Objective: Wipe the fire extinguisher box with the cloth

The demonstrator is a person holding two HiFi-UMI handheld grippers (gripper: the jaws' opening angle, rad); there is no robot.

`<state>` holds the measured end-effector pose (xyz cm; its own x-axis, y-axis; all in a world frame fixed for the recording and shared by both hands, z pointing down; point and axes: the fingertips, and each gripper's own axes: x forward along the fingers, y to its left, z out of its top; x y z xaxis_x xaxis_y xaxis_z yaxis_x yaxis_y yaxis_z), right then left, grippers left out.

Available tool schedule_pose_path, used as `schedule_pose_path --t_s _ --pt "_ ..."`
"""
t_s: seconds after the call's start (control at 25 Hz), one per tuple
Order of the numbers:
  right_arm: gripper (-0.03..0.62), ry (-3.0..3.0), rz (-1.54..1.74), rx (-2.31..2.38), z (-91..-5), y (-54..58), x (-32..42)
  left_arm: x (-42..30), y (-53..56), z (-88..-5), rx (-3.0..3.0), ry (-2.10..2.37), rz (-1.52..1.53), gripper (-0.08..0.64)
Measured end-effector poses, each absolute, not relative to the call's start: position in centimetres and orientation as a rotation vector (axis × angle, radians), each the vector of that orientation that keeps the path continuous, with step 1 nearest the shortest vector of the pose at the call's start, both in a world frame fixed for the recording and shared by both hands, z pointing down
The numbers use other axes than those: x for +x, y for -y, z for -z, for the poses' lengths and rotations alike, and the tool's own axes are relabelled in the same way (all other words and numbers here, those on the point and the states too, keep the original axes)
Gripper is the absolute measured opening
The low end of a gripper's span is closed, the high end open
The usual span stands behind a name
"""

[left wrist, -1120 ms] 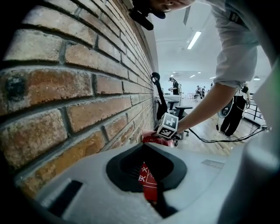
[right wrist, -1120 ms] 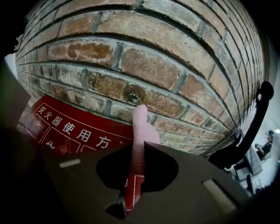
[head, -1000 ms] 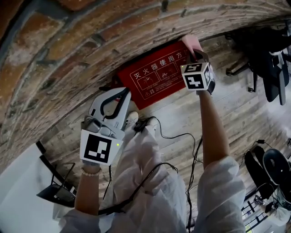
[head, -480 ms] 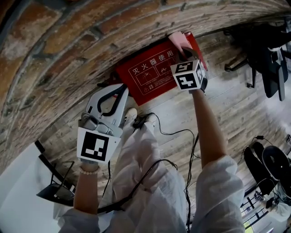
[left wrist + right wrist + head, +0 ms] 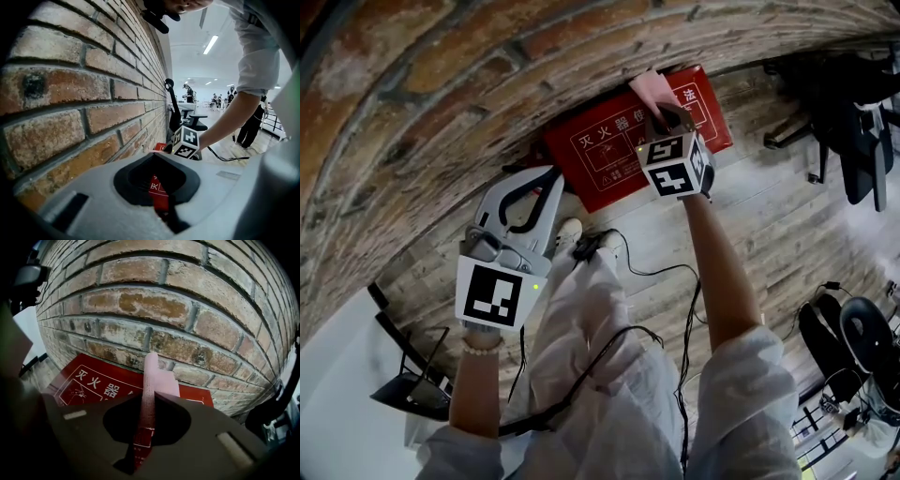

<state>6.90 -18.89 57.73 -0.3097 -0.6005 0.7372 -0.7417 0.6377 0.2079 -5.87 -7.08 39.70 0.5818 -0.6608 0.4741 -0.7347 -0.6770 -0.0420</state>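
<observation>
1. The red box (image 5: 605, 169) carried a line of white Chinese characters on its face. In the head view 灭火器 read clearly at the left and 法 at the right, with those between covered.
2. In the right gripper view the same 灭火器 showed on the box (image 5: 89, 380).
3. Smaller print beneath was too fine to read.

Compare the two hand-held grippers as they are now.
The right hand-held gripper is shut on the pink cloth; the left hand-held gripper is shut on nothing. The right one is over the red fire extinguisher box; the left one hangs beside the box's end. Both point toward the brick wall.
</observation>
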Motion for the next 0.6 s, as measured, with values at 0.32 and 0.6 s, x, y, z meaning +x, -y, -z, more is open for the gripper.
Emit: schedule_pose_path --t_s 0.32,0.6 --pt "0.020 2.071 -0.192 0.956 -57.7 16.4 3.8 -6.6 6.5 -39.8 2.666 1.160 -0.721 -0.002" --pt "0.020 2.106 -0.181 0.889 -57.8 14.7 1.1 -7.0 6.1 -39.8 2.678 1.174 -0.724 -0.002"
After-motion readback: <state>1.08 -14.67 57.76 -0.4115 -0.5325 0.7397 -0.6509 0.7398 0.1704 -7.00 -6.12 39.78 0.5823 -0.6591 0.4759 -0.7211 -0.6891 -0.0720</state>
